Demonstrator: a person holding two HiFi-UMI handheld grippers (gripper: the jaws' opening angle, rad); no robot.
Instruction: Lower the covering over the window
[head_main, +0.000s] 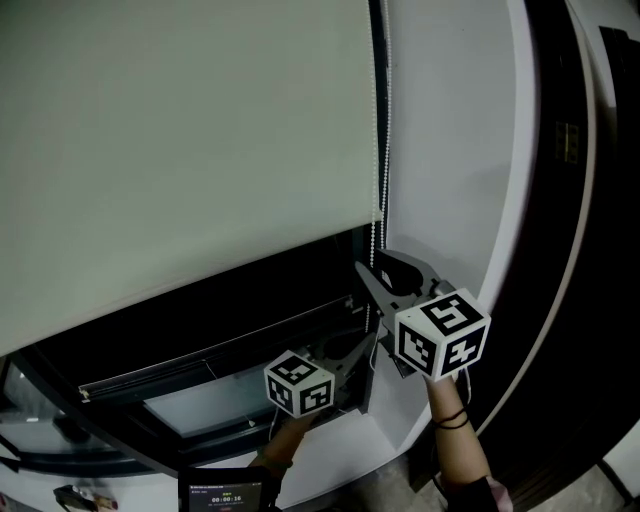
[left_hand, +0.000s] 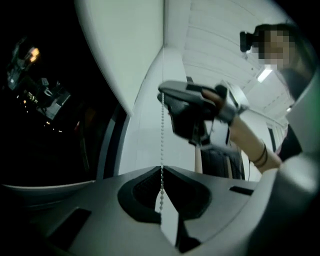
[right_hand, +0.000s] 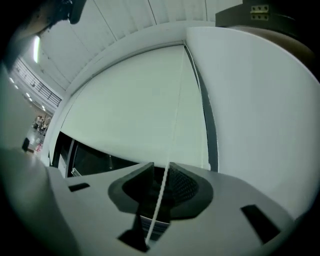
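Observation:
A pale roller blind (head_main: 180, 140) covers most of the window, and dark glass (head_main: 200, 340) shows below its bottom edge. A white bead chain (head_main: 377, 120) hangs along the blind's right side. My right gripper (head_main: 385, 272) is open at the chain's lower end. The chain (right_hand: 172, 115) runs between its jaws (right_hand: 161, 166) with a gap on both sides. My left gripper (head_main: 362, 352) sits lower and a little to the left. In the left gripper view it (left_hand: 162, 171) is shut on the chain (left_hand: 161, 135), with the right gripper (left_hand: 190, 107) above it.
A white wall panel (head_main: 450, 150) stands just right of the chain, with a dark curved frame (head_main: 570, 200) beyond it. A small screen with a timer (head_main: 225, 492) sits at the bottom edge. The person's forearm (left_hand: 250, 142) reaches in from the right.

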